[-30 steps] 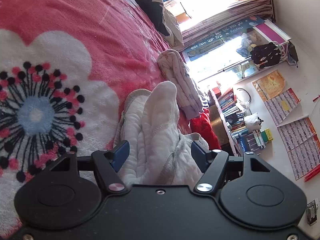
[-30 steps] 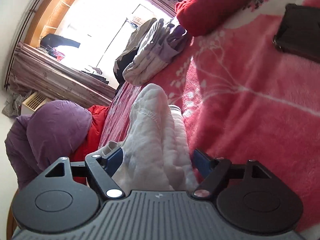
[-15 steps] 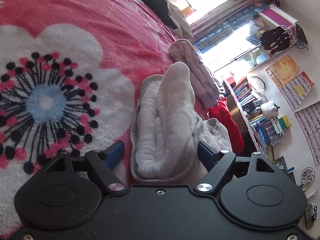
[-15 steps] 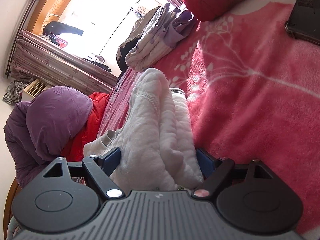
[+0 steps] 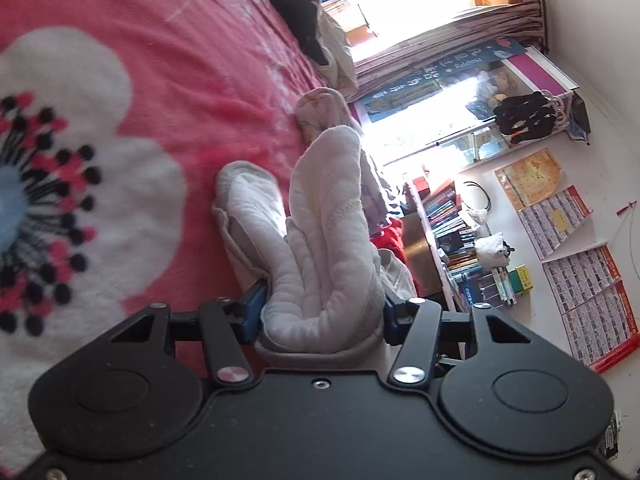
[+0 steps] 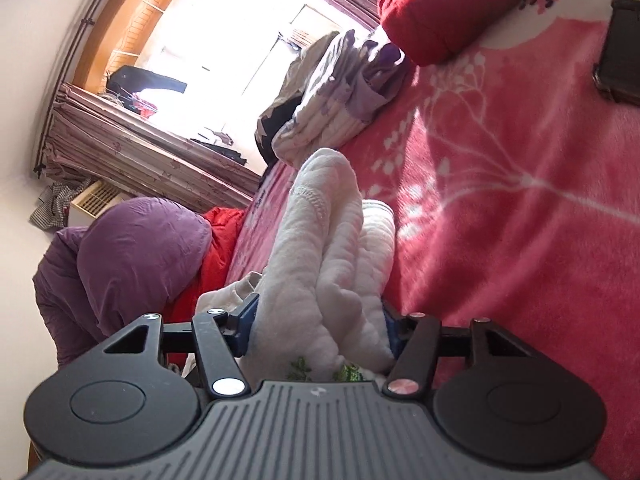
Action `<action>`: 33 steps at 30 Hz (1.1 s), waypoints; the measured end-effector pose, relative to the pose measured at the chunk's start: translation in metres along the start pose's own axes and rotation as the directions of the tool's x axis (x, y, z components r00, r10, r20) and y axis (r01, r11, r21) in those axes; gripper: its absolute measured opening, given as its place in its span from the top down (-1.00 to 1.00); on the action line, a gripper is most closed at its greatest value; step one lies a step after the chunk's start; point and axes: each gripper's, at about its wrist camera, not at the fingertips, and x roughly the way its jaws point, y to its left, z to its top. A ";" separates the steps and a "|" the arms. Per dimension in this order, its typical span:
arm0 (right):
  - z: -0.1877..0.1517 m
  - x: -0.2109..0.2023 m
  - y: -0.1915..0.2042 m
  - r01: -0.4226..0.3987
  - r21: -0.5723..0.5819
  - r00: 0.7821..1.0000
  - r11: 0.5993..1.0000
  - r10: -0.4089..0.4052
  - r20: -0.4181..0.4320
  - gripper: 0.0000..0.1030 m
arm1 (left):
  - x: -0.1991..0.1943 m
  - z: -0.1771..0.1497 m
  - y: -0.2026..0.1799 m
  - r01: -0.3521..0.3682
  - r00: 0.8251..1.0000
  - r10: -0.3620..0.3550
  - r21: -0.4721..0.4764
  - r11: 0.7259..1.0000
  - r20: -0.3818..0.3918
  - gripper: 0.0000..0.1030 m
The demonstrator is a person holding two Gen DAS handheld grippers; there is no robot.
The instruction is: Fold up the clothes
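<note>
A thick white quilted garment (image 5: 320, 240) lies bunched in folds on the pink flowered blanket (image 5: 140, 80). My left gripper (image 5: 320, 312) is shut on one end of it, both blue pads pressed into the cloth. My right gripper (image 6: 320, 324) is shut on the other end of the same garment (image 6: 320, 248), which rises in a hump between the fingers. The fingertips are mostly hidden by the fabric in both views.
A folded lilac-patterned garment (image 6: 340, 100) and a red folded one (image 6: 452, 4) lie further along the bed. A dark flat object (image 6: 620, 52) lies on the blanket at right. Purple and red jackets (image 6: 132, 264) hang off the bed edge. A bookshelf (image 5: 452, 232) stands beside the bed.
Both grippers have closed in on the white garment, which was loose between wider jaws half a second ago. The garment is now squeezed taller and narrower.
</note>
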 end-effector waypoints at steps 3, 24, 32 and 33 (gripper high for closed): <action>0.023 -0.005 0.002 -0.035 0.009 0.998 0.999 0.034 0.052 -0.14 | 0.027 0.008 -0.024 0.037 0.999 -0.036 0.016 0.999 -0.026 -0.03; 0.263 0.006 -0.110 0.145 0.230 0.942 0.962 -0.205 0.267 -0.14 | 0.350 0.013 -0.120 0.016 0.972 0.005 0.086 0.996 -0.234 -0.11; 0.280 0.029 -0.125 0.203 0.211 0.937 0.956 -0.252 0.240 -0.14 | 0.336 0.019 -0.120 -0.118 0.957 0.138 0.094 0.989 -0.256 -0.70; 0.282 0.027 -0.123 0.197 0.222 0.937 0.955 -0.250 0.244 -0.29 | 0.325 0.019 -0.119 -0.099 0.959 0.113 0.070 0.993 -0.259 -0.70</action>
